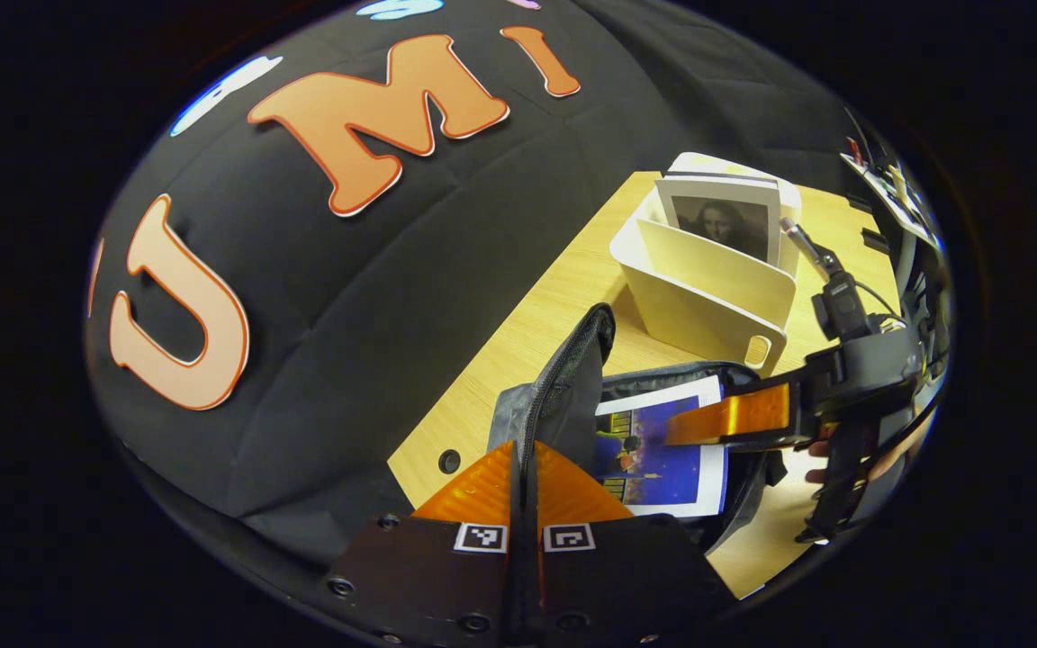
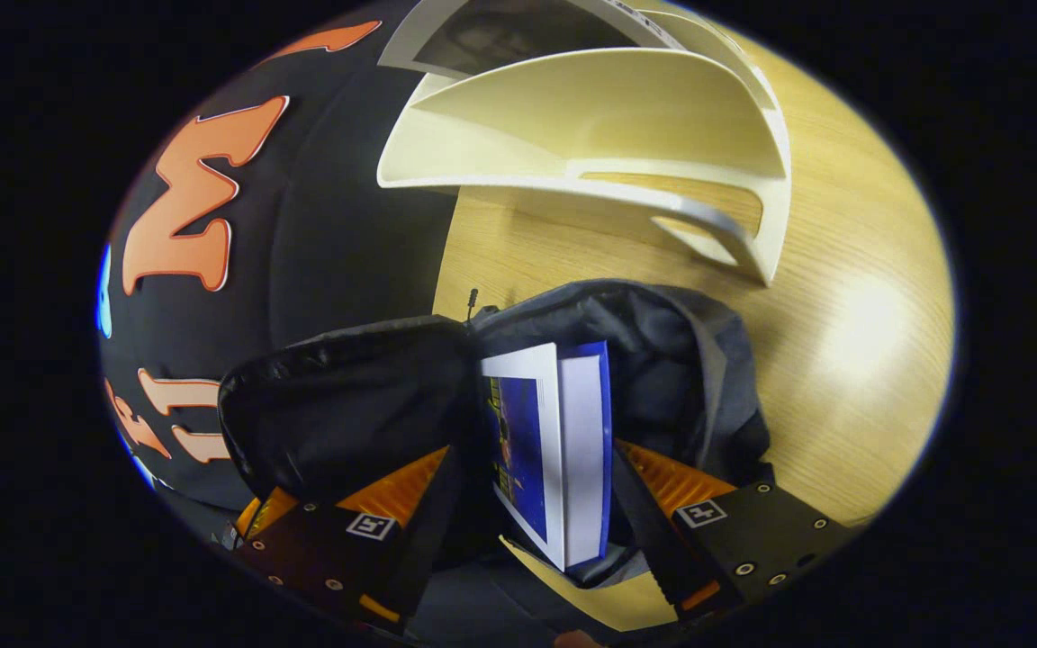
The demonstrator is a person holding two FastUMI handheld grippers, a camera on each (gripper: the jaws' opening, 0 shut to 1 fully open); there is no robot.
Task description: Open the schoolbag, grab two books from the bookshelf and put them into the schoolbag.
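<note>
The grey schoolbag (image 1: 572, 360) lies open on the wooden table, and my left gripper (image 1: 525, 468) is shut on its zipper flap, holding it up. A blue-covered book (image 1: 658, 450) stands inside the bag's mouth. My right gripper (image 1: 725, 418) reaches in over it. In the right gripper view the fingers of the right gripper (image 2: 534, 450) straddle the blue book (image 2: 563, 450), standing wide with a gap on the cover side, so it is open. The cream bookshelf (image 1: 707, 288) behind the schoolbag (image 2: 662, 360) holds a book with a portrait cover (image 1: 725, 225).
The light wooden table (image 2: 843, 360) has bare room to the right of the bag. The bookshelf (image 2: 590, 117) stands just beyond the bag. The booth's black cloth wall (image 1: 347, 315) runs along the table's far edge. A hand (image 1: 820, 472) holds the right gripper.
</note>
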